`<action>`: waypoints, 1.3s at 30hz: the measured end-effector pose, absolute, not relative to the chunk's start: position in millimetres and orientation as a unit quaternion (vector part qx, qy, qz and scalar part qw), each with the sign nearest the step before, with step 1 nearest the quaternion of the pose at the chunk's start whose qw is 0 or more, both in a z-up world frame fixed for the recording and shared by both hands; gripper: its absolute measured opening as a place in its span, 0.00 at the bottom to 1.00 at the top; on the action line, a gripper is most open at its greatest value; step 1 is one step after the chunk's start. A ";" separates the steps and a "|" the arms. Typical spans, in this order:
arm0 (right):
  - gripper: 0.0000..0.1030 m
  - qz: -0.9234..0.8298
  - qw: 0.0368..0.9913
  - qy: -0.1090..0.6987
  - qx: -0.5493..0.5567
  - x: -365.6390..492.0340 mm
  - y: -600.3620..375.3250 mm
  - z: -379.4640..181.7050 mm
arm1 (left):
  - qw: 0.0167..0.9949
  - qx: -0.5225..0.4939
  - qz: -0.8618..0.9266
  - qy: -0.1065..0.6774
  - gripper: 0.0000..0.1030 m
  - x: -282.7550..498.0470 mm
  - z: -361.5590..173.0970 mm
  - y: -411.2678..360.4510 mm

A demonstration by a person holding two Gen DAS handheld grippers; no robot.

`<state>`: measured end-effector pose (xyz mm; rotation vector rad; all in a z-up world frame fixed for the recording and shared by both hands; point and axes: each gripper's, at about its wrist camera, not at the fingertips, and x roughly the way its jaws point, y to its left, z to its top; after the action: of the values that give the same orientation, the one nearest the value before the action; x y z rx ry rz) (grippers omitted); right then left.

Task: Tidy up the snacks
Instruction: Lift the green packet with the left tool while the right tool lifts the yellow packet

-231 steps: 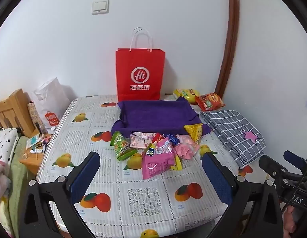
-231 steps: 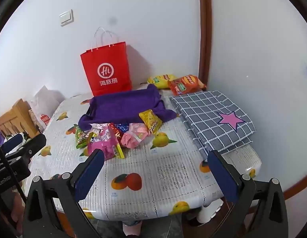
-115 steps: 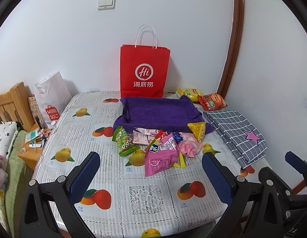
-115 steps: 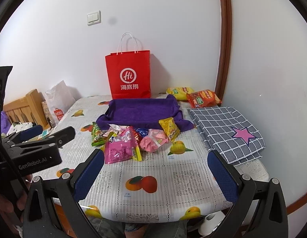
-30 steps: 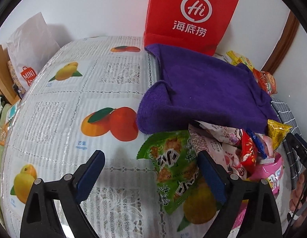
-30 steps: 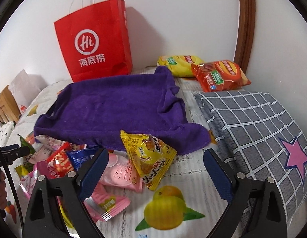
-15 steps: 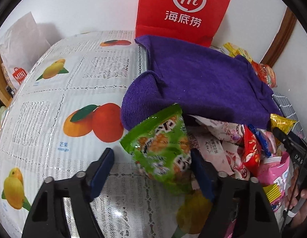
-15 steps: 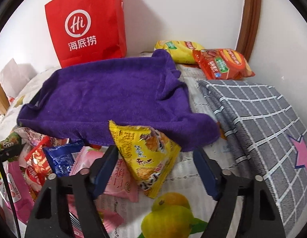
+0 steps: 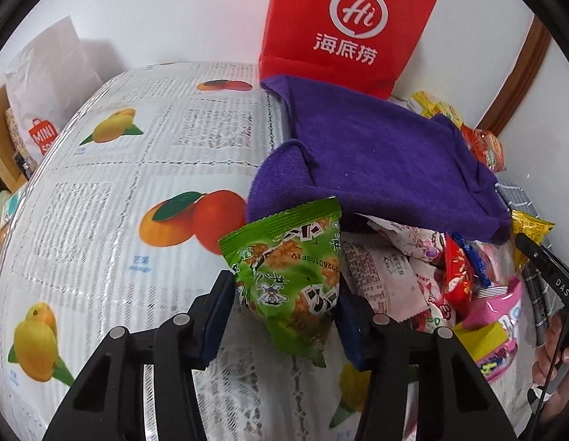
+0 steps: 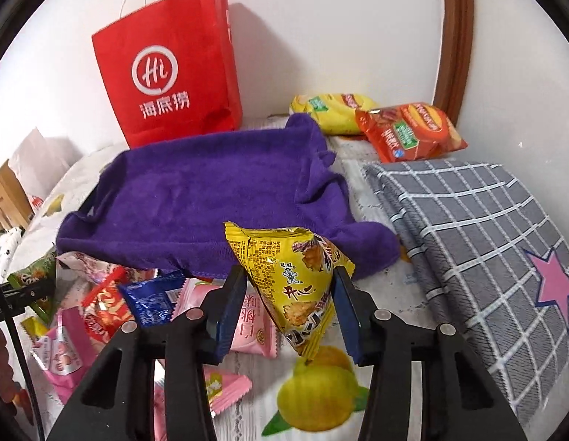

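A crinkly green foil snack packet (image 9: 291, 275) sits pinched between the blue pads of the left gripper (image 9: 284, 316), whose jaws have just been closing onto it. A glossy yellow pyramid-shaped packet (image 10: 291, 286) is clamped the same way in the right gripper (image 10: 290, 312), its jaws likewise just closed in. Both packets are held just before a plush purple towel (image 10: 210, 198) shaped like a shallow tray. Loose pink, red and blue wrappers (image 10: 111, 308) lie heaped beside it on the worktop (image 9: 100, 191), under a ribbed fruit-print cover. A stiff red paper bag (image 10: 166, 66) stands behind.
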<state>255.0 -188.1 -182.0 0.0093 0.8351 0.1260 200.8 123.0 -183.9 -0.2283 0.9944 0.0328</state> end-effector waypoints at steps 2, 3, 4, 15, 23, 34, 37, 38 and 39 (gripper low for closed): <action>0.46 0.060 0.914 0.400 0.005 251.0 -189.9 -174.6 | 0.873 -0.113 0.016 0.474 0.48 197.3 -180.9 126.6; 0.46 0.059 0.916 0.396 0.006 247.8 -191.2 -169.1 | 0.874 -0.116 0.016 0.472 0.48 193.8 -178.4 129.3; 0.46 0.058 0.918 0.392 0.006 245.2 -191.7 -164.9 | 0.874 -0.117 0.014 0.471 0.48 192.2 -176.4 130.5; 0.46 0.054 0.928 0.369 0.016 229.4 -192.7 -124.8 | 0.892 -0.097 0.017 0.441 0.48 183.3 -140.2 136.8; 0.46 0.056 0.928 0.369 0.020 229.2 -190.7 -112.5 | 0.897 -0.100 0.004 0.430 0.48 193.9 -124.6 133.0; 0.46 0.073 0.922 0.378 0.028 249.6 -174.5 -108.5 | 0.908 -0.089 -0.008 0.408 0.48 225.6 -99.3 117.1; 0.46 0.078 0.924 0.374 0.027 260.8 -169.4 -105.0 | 0.908 -0.095 -0.013 0.408 0.48 237.3 -95.8 115.8; 0.46 0.079 0.924 0.372 0.026 264.2 -167.5 -103.8 | 0.908 -0.095 -0.013 0.408 0.48 241.1 -95.0 115.1; 0.46 0.081 0.925 0.370 0.026 268.0 -165.6 -102.6 | 0.908 -0.096 -0.012 0.408 0.48 244.4 -94.4 114.4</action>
<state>268.0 -165.6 -102.6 0.0534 0.7595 0.1670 244.4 114.4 -94.4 -0.1975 0.8416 -0.0258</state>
